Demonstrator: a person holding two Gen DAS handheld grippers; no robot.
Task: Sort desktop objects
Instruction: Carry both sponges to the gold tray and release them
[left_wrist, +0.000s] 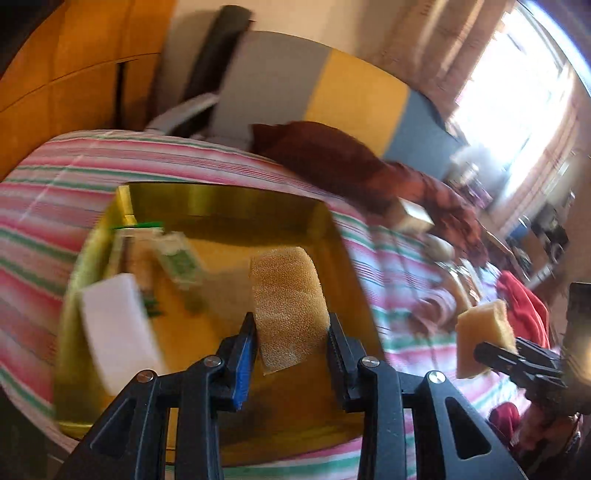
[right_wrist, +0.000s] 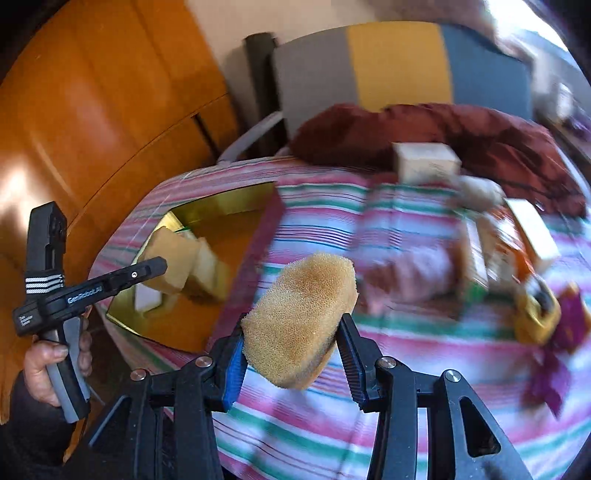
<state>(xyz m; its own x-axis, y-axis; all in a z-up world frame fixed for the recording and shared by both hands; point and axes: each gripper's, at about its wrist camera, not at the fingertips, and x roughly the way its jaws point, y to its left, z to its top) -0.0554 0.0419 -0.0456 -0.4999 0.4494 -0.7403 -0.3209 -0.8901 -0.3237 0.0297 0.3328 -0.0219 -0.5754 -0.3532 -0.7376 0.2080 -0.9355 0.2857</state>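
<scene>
Up close, the left gripper is clamped on a tan sponge, its jaws nearly together with the sponge squeezed narrow between the pads, and it hangs over the gold tray. Inside the tray, to the left of that sponge, lie a white block and a small green-and-white packet; both are blurred. The right gripper grips a second, rounder sponge, its jaws set somewhat wider, and sits to the right of the tray, over the striped cloth covering the surface. A hand holds the left gripper's handle at the tray's near-left corner. Right of the tray and further back, more sponge-like blocks and other small items lie smeared by blur near a dark red cloth. Behind the tray stands a chair with a grey, yellow and blue back.
</scene>
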